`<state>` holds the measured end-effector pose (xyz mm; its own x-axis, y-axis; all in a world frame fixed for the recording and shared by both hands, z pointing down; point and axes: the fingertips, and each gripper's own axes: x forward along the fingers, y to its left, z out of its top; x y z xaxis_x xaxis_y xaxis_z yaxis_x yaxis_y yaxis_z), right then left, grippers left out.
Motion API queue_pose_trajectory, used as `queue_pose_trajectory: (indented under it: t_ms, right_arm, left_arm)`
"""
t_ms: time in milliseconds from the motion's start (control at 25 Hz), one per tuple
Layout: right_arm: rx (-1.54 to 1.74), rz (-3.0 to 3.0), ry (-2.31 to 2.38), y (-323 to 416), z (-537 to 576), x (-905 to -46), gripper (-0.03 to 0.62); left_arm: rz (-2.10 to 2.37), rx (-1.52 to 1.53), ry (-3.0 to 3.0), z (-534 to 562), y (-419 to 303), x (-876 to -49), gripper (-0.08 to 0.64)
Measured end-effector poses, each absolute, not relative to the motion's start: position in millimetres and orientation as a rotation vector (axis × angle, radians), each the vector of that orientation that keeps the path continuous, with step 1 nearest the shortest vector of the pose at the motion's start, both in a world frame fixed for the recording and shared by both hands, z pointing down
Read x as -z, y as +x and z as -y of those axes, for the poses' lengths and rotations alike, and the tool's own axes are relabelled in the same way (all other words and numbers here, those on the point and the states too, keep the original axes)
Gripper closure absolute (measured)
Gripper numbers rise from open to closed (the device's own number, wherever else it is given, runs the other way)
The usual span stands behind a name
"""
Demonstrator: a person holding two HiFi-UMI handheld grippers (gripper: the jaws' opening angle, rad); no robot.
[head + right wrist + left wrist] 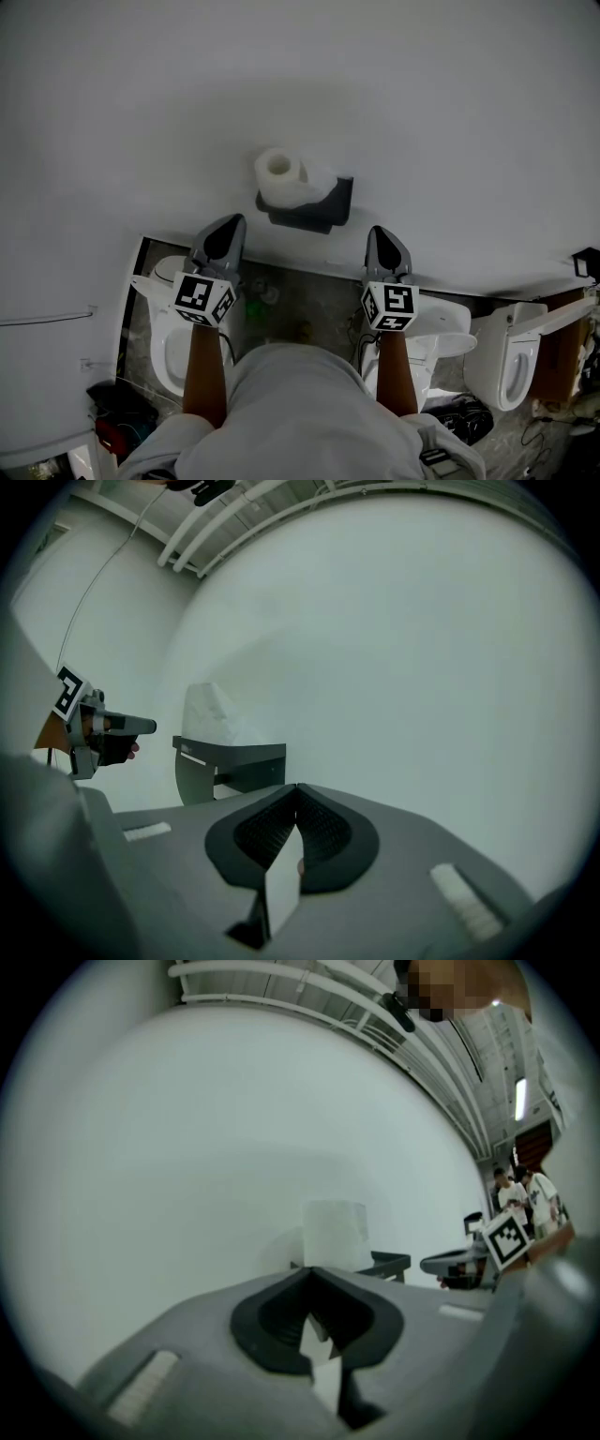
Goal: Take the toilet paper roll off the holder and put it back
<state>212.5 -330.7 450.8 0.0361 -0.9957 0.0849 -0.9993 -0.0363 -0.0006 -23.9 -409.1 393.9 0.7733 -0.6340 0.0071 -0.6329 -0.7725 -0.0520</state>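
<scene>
With my left gripper (229, 225) and right gripper (381, 236) both closed on nothing and pointing level at the wall (450, 112), the toilet paper roll (281, 176) stood upright on its holder (323, 208) ahead between them, nearer my left

Left hand-held gripper (230, 223), right one (379, 232): closed

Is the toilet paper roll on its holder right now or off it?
On it: the toilet paper roll stands upright atop the dark wall holder, core hole facing up.
</scene>
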Motion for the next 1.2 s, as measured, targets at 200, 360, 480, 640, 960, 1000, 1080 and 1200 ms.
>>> queue_pose_trajectory:
  t_ms: [200, 360, 480, 640, 960, 1000, 1080, 1200]
  right_arm:
    - [-0.101, 2.15, 2.215, 216.1, 338.1, -454.3, 0.592]
    - [-0.106, 2.146, 2.228, 218.8, 339.9, -456.6, 0.592]
    - [-0.105, 2.143, 2.229, 220.3, 339.5, -457.6, 0.592]
    - [-0.098, 2.139, 2.233, 222.2, 339.6, -460.7, 0.592]
    - [-0.088, 2.144, 2.213, 219.2, 342.8, -464.5, 0.592]
    - [-0.09, 2.141, 2.216, 220.1, 343.2, -465.6, 0.592]
    - [-0.097, 2.136, 2.221, 222.7, 344.0, -467.5, 0.592]
    - [-0.102, 2.137, 2.219, 225.0, 344.1, -469.1, 0.592]
  left_arm:
    - [-1.046, 0.04, -2.908, 413.5, -19.9, -393.7, 0.558]
    - [-1.037, 0.034, -2.914, 416.7, -16.5, -392.9, 0.551]
    - [-1.033, 0.007, -2.919, 418.2, -13.5, -389.7, 0.546]
    - [-1.013, -0.048, -2.933, 418.0, -9.4, -383.1, 0.528]
    - [-0.946, -0.093, -2.958, 416.9, 2.5, -376.9, 0.439]
    - [-0.931, -0.091, -2.961, 417.3, 5.9, -376.7, 0.424]
    - [-0.91, -0.081, -2.96, 418.9, 13.4, -376.2, 0.393]
    - [-0.887, -0.086, -2.958, 420.9, 22.4, -372.7, 0.358]
